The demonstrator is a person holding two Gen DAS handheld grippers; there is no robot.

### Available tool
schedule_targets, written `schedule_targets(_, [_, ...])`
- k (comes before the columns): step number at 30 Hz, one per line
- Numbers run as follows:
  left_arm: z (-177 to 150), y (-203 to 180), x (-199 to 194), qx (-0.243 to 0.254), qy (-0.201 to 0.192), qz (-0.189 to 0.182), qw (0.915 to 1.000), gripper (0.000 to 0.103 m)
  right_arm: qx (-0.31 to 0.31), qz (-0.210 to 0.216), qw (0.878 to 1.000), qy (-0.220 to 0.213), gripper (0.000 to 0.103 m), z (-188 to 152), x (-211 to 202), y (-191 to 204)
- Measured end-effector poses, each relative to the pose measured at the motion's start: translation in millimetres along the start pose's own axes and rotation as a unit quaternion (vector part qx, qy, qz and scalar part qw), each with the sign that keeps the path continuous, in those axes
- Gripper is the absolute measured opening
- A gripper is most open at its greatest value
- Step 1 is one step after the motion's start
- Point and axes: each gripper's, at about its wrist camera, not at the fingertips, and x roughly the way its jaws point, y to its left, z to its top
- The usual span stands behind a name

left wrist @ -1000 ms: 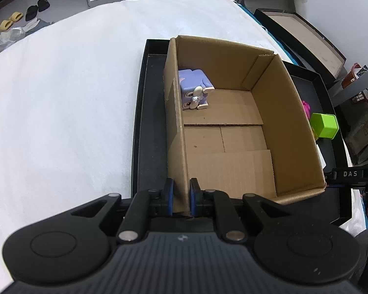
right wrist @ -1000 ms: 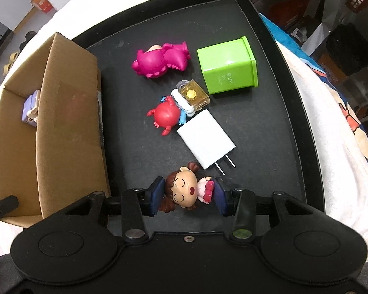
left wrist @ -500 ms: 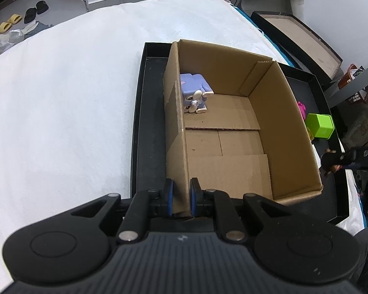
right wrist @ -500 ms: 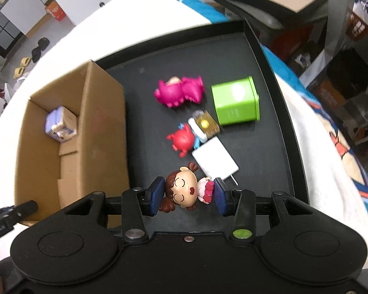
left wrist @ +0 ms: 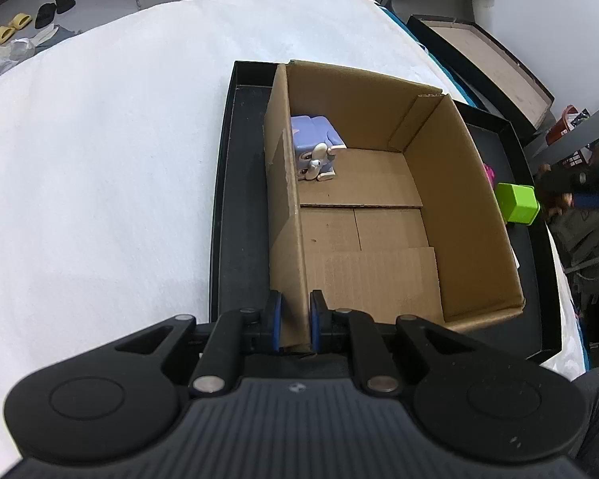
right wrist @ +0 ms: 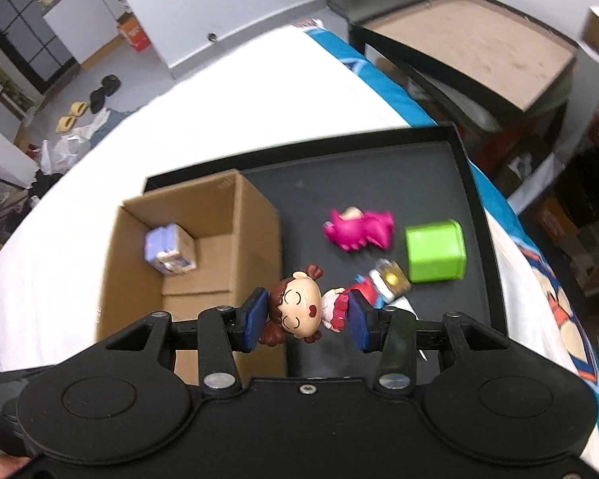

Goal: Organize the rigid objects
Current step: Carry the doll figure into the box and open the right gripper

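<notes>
An open cardboard box (left wrist: 379, 215) stands on a black tray (left wrist: 239, 215); a purple block toy (left wrist: 315, 147) lies in its far left corner. My left gripper (left wrist: 295, 319) is shut on the box's near left wall. My right gripper (right wrist: 305, 315) is shut on a doll with brown pigtails (right wrist: 299, 309) and holds it in the air above the box's right wall (right wrist: 259, 239). On the tray to the right lie a magenta figure (right wrist: 357, 229), a green cube (right wrist: 435, 249) and a red figure with a yellow-topped piece (right wrist: 383, 283).
The tray (right wrist: 419, 167) sits on a white padded surface (left wrist: 100, 159). A second black tray with a brown board (right wrist: 471, 44) stands at the back right. Shelves and clutter are to the right; shoes lie on the floor at the far left.
My right gripper has lifted the doll off the tray and carried it up and left toward the box. The left gripper has kept its hold on the box wall.
</notes>
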Motion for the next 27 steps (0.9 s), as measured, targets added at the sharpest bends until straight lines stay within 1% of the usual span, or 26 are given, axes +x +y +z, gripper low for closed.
schedule_targets(12, [-0.4,1.6,2.4,-0.003,0.0,-0.003,1.0,0.013,-0.039,0.024,0.999,-0.005,0.043,23.2,13.0,46.3])
schedule_targets(21, [-0.1,6.4,1.8,-0.005,-0.002,-0.013,0.9999,0.014,-0.05,0.016,0.999,-0.002,0.043,27.2,24.8,65.7])
schedule_targets(27, [0.9,5.3,3.3,-0.004,0.001,-0.012,0.9999,0.014,-0.059,0.014,0.998,-0.014,0.044,32.0,32.5,75.9])
